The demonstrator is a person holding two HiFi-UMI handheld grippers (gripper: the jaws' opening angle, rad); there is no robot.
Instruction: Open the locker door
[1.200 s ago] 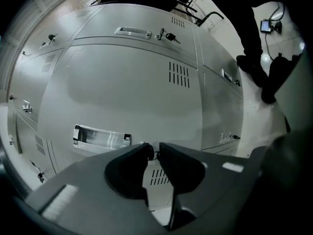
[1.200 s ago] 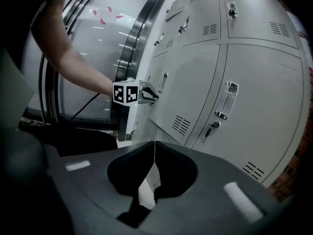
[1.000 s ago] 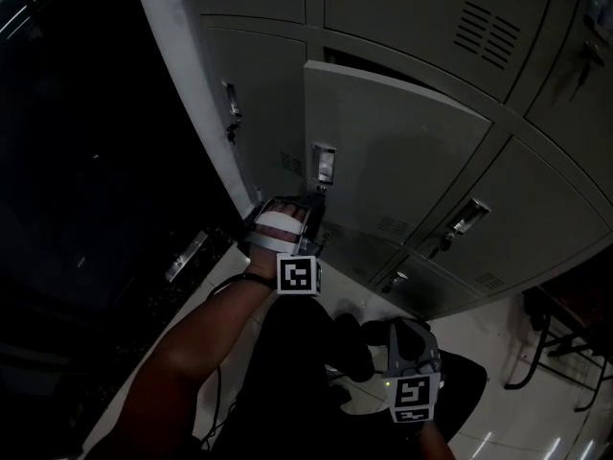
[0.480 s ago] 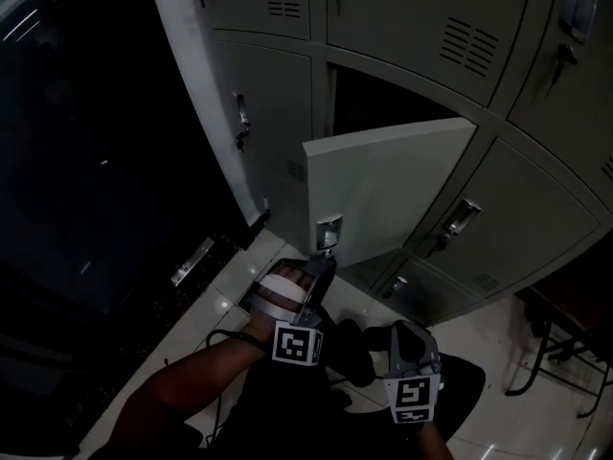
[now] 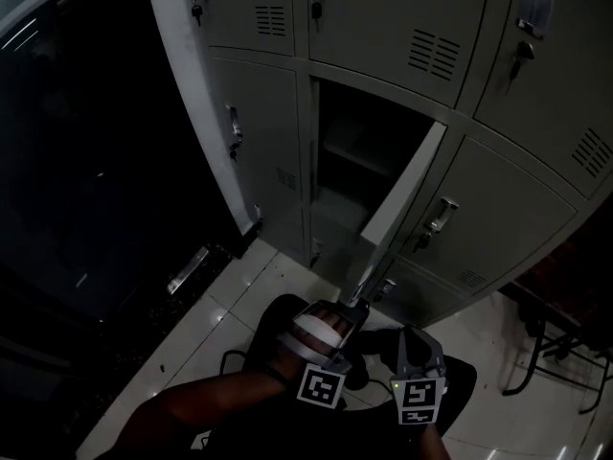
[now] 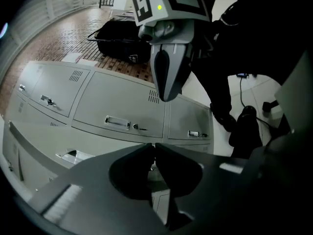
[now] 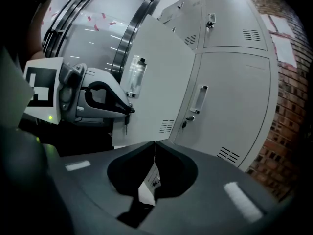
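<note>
The locker door point(image 5: 402, 195) stands swung wide, its free edge toward the person (hinge side right, long edges upright). The left gripper point(image 6: 152, 146) has just been closing, with nothing between its jaws. The right gripper point(image 7: 154, 143) is pressed together, empty.

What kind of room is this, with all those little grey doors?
Probably a locker room or a locker hallway. Rows of grey metal lockers with keys and vent slits fill the wall, one grey locker door stands open, and below is a pale tiled floor.

In the head view the locker door point(image 5: 403, 195) is hiding its front; at four o'clock a black metal frame point(image 5: 548, 345) is running off-picture.
</note>
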